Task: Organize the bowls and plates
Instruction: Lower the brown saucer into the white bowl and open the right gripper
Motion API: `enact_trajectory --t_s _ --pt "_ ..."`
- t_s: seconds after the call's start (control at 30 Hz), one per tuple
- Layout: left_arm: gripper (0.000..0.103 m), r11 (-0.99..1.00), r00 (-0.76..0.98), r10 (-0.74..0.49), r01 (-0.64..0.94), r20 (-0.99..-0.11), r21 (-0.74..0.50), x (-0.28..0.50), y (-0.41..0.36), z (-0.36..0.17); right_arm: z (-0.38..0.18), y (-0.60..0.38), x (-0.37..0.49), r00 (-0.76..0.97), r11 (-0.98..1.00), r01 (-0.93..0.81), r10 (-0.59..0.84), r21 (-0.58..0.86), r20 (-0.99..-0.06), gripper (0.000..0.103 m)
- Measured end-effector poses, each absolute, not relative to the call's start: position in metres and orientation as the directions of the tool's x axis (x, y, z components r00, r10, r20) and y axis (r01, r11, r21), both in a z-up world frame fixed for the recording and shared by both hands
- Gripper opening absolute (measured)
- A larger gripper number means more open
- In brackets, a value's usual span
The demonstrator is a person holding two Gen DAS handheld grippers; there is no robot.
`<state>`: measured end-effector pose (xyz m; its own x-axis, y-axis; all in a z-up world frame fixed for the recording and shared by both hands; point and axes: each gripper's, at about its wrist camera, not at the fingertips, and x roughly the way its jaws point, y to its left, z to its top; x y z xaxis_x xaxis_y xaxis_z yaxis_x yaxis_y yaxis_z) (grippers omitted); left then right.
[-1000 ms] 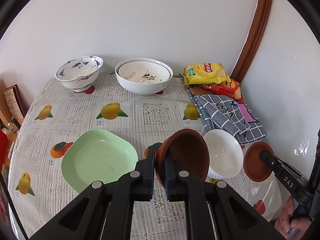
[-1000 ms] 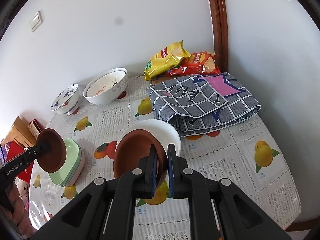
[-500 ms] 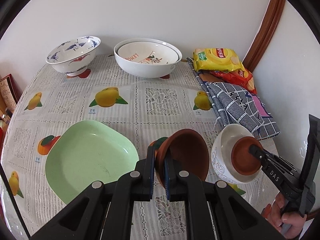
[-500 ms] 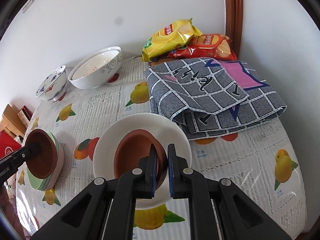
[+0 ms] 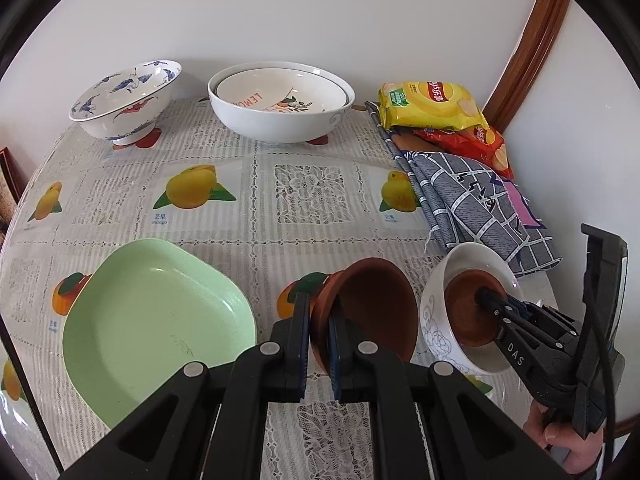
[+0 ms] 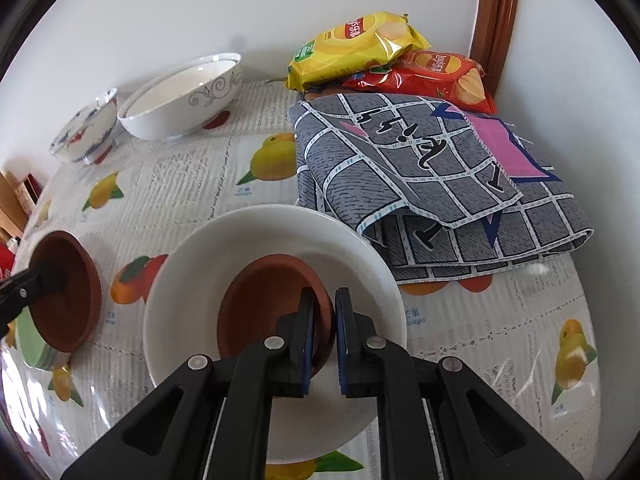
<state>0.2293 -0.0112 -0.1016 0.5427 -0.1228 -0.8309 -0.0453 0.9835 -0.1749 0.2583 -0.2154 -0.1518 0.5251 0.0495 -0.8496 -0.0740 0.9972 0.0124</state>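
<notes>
A: While the left gripper (image 5: 319, 322) stays pinched on the rim of 1 brown bowl (image 5: 372, 308) at center frame, just right of the green plate (image 5: 152, 320), where's the other?

B: Lower center of the right wrist view. The right gripper (image 6: 323, 322) is clamped on the 2nd brown bowl (image 6: 260, 300), sitting inside the white bowl (image 6: 200, 272).
</notes>
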Motion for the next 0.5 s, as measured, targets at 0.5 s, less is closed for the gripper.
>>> enact_trajectory --t_s 0.5 --pt "0.009 0.982 0.540 -0.119 -0.062 -0.833 -0.180 0.224 -0.003 -0.103 -0.158 -0.197 0.254 0.519 0.988 -0.126 -0.010 -0.089 -0.855 0.020"
